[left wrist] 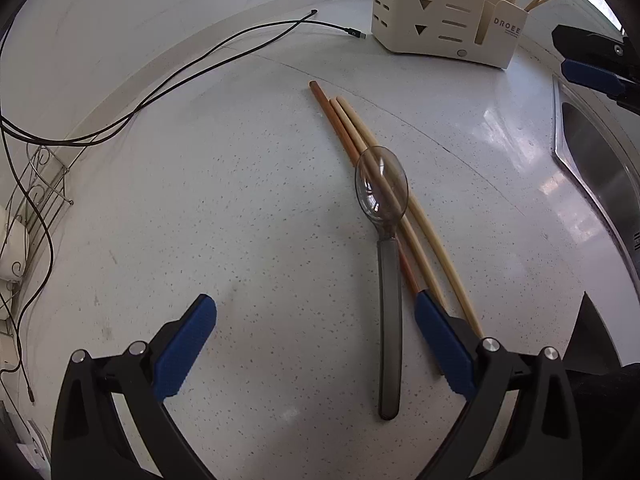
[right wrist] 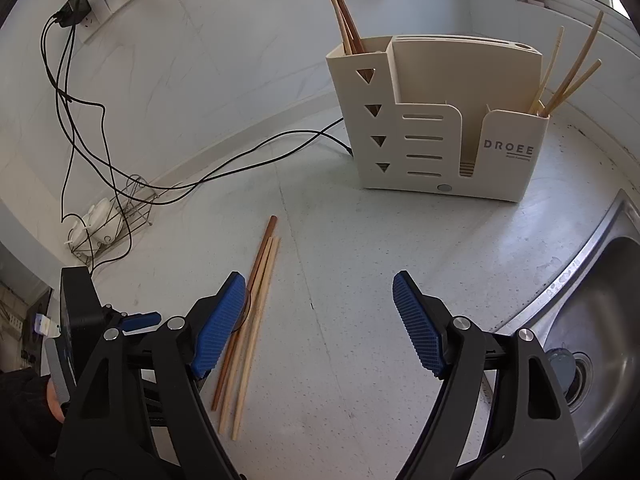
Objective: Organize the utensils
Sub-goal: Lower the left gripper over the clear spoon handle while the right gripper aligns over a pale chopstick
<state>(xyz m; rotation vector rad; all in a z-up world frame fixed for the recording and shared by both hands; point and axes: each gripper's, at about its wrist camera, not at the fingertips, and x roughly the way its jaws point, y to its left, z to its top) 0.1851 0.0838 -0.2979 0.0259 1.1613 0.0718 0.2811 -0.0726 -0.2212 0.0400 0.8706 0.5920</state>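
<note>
Utensils are seen loose on the speckled countertop (left wrist: 200, 200): a clear grey spoon (left wrist: 386, 240) is laid across three chopsticks (left wrist: 352, 136), its bowl toward twelve o'clock. The left gripper (left wrist: 316, 340) is held wide open above them, the spoon handle between its fingers but untouched. The right gripper (right wrist: 320, 320) is held open and empty. The cream utensil holder (right wrist: 436, 128) is seen at one o'clock, chopsticks standing in its end compartments.
</note>
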